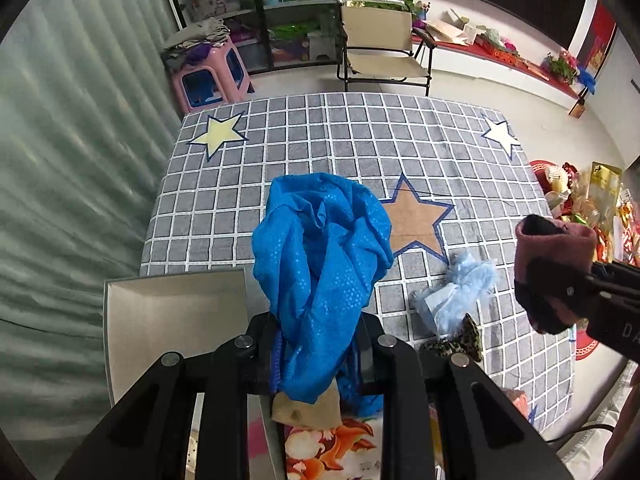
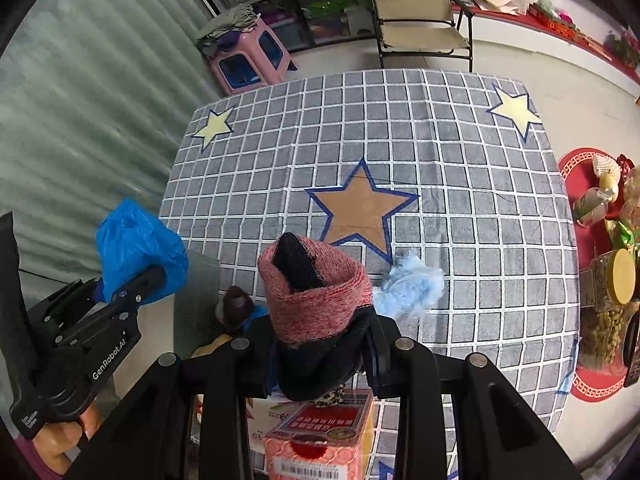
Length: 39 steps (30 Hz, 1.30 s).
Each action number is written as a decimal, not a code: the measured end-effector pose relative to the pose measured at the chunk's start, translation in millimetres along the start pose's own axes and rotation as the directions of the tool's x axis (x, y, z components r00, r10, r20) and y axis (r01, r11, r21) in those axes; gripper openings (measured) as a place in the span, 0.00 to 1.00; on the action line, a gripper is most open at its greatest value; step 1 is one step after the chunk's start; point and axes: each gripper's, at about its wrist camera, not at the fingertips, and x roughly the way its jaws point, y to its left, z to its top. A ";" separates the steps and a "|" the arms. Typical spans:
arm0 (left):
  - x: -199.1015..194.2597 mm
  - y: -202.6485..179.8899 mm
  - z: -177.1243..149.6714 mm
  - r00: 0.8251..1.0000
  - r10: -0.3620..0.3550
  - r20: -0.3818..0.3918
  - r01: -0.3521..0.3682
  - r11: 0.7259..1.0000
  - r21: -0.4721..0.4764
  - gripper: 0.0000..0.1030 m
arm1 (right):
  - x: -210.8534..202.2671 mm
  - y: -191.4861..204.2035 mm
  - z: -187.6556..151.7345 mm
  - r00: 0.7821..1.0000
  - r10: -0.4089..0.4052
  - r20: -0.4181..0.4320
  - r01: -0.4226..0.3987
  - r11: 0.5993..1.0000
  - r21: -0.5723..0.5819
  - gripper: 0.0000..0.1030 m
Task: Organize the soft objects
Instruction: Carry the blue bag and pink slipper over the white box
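A: What is your left claw (image 1: 318, 354) doing?

B: It is clamped on the blue cloth (image 1: 320, 264). You hold the cloth off the surface (image 1: 360, 136), bunched and standing up past the fingertips, just beside the grey box (image 1: 168, 320).

A: And your right claw (image 2: 324, 354)?

B: Closed on the sock (image 2: 316, 300), pink with a black cuff and toe. You have it in the air too, above the near edge of the surface, its mouth gaping upward.

A: What lies under your claws?

B: The fluffy light-blue piece (image 2: 412, 284) rests on the checked cover, near the brown star (image 2: 360, 208). A leopard-print scrap (image 1: 460, 340) sits just beside it, partly hidden. A red carton (image 2: 320, 436) stands below the sock.

A: Do you see your own hand?

B: Yes, your left hand (image 2: 60, 440) grips the handle, seen from the right wrist.
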 end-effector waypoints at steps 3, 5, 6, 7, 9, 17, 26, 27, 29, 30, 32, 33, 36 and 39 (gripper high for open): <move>-7.6 1.7 -9.0 1.000 -0.013 0.002 0.013 1.000 0.007 0.26 | -8.4 5.9 -4.2 1.000 -0.009 0.013 0.009 1.000 -0.008 0.33; -10.9 1.8 -14.8 1.000 -0.022 0.000 0.022 1.000 0.010 0.26 | -13.2 8.6 -8.1 1.000 -0.012 0.019 0.013 1.000 -0.009 0.33; -13.0 1.9 -18.4 1.000 -0.025 0.000 0.025 1.000 0.012 0.26 | -15.8 10.2 -10.9 1.000 -0.015 0.021 0.015 1.000 -0.010 0.33; -14.2 1.6 -21.8 1.000 -0.027 -0.001 0.027 1.000 0.015 0.26 | -17.4 10.8 -12.7 1.000 -0.018 0.023 0.018 1.000 -0.010 0.33; -17.4 1.5 -28.8 0.999 -0.033 -0.003 0.033 0.999 0.023 0.26 | -21.7 12.3 -18.1 0.999 -0.021 0.027 0.021 1.000 -0.008 0.33; -26.6 -2.0 -61.5 0.998 -0.051 -0.031 0.053 0.996 0.074 0.26 | -34.7 15.6 -46.2 0.999 -0.026 0.026 0.026 1.000 0.005 0.33; -37.2 -2.9 -98.1 0.996 -0.073 -0.058 0.081 0.985 0.150 0.26 | -42.2 17.0 -83.8 0.999 -0.051 0.012 0.050 0.998 0.033 0.33; -37.8 -2.5 -102.6 0.995 -0.077 -0.065 0.087 0.983 0.161 0.26 | -42.6 17.4 -88.0 0.999 -0.053 0.009 0.052 0.998 0.035 0.33; -38.7 -2.2 -111.3 0.994 -0.080 -0.073 0.092 0.979 0.182 0.26 | -42.8 18.3 -95.4 0.998 -0.060 0.003 0.060 0.998 0.036 0.33; -38.7 -1.6 -115.1 0.994 -0.081 -0.077 0.094 0.977 0.190 0.26 | -43.0 19.5 -101.3 0.998 -0.064 -0.002 0.064 0.997 0.036 0.33; -38.8 1.2 -123.6 0.992 -0.088 -0.090 0.105 0.974 0.203 0.26 | -42.8 22.3 -110.1 0.998 -0.069 -0.008 0.069 0.997 0.037 0.33; -38.7 2.8 -127.1 0.991 -0.092 -0.096 0.110 0.972 0.207 0.27 | -42.6 23.9 -114.5 0.997 -0.072 -0.013 0.072 0.997 0.036 0.33; -39.7 10.6 -136.8 0.989 -0.099 -0.107 0.119 0.971 0.207 0.26 | -41.1 29.2 -125.5 0.997 -0.072 -0.025 0.073 0.996 0.042 0.33; -41.2 21.5 -143.3 0.989 -0.102 -0.108 0.122 0.974 0.191 0.26 | -38.2 37.7 -137.7 0.997 -0.068 -0.040 0.070 0.997 0.040 0.33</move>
